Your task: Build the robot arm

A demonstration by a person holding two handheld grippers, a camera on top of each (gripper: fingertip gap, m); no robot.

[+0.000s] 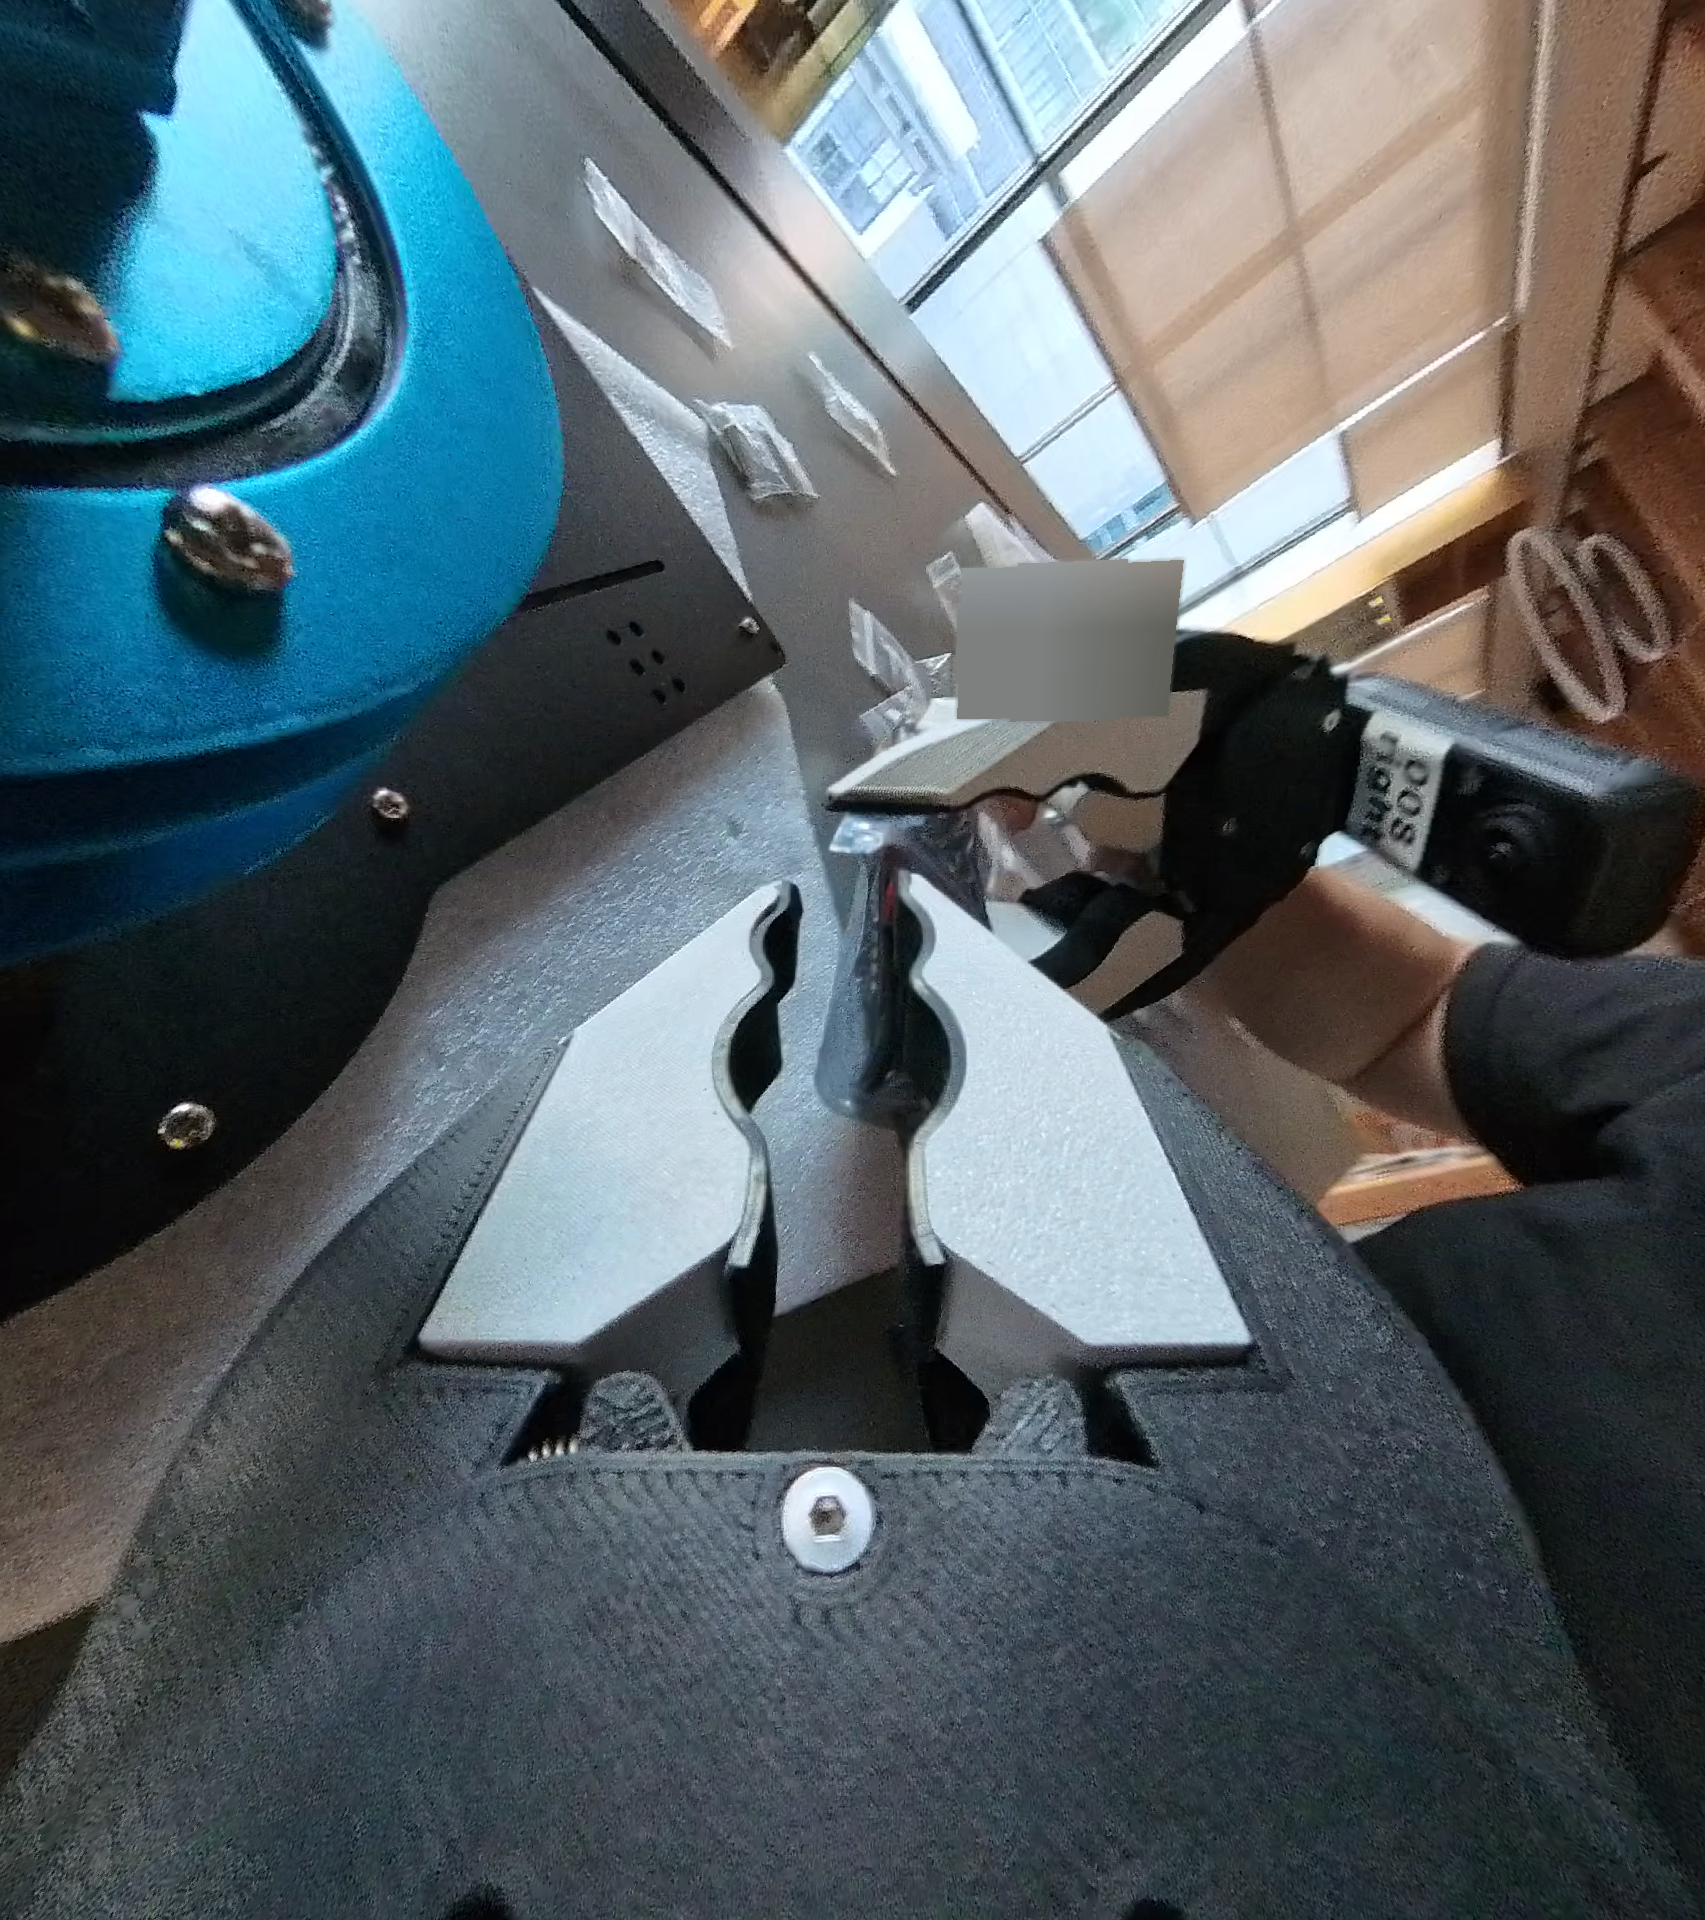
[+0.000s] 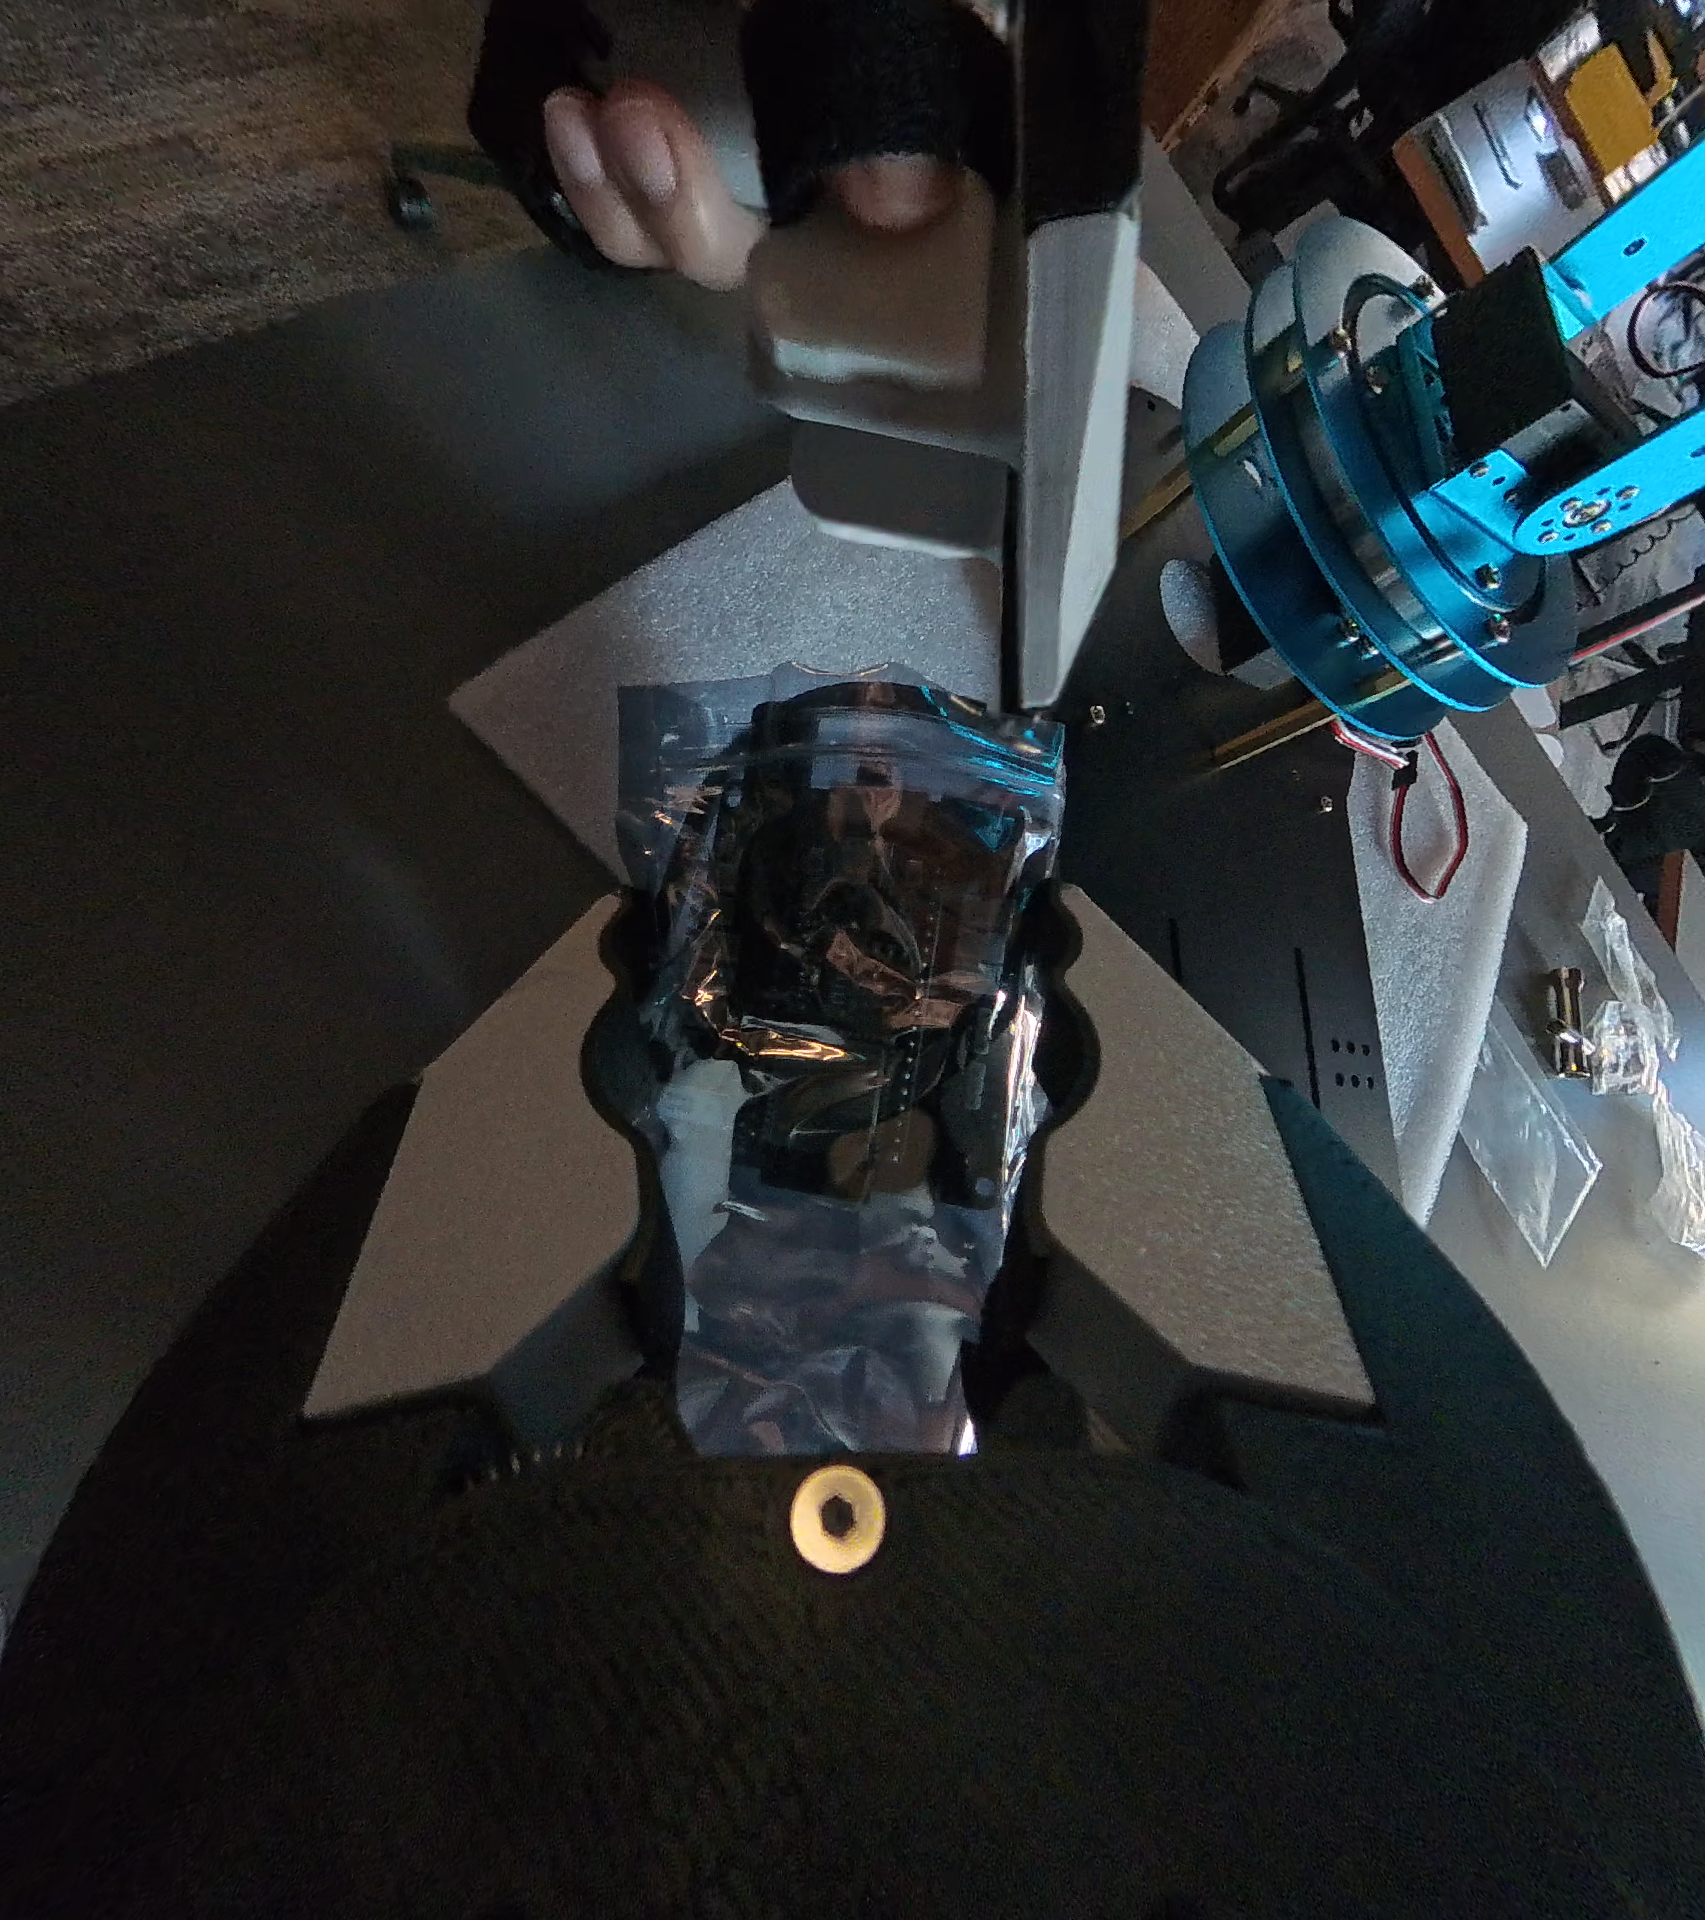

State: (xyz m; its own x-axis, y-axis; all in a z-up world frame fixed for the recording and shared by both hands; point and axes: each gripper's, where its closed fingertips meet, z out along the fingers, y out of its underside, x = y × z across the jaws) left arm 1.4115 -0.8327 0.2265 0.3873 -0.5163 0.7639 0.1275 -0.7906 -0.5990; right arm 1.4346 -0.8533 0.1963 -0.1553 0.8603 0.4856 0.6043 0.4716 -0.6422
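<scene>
Both grippers (image 1: pixel 843 997) (image 2: pixel 837 997): grey wavy-edged fingers (image 1: pixel 619 1164) on black ribbed printed bodies (one silver hex screw each); operator wears black sleeve (image 1: pixel 1606 1091).

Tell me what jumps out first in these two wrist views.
The clear zip bag of dark parts fills the middle of the right wrist view, pinched between the right gripper fingers. The bright blue robot arm base stands on the table to the upper right; in the left wrist view it looms at upper left. The left gripper sits at the bag's edge, jaws slightly apart.
</scene>
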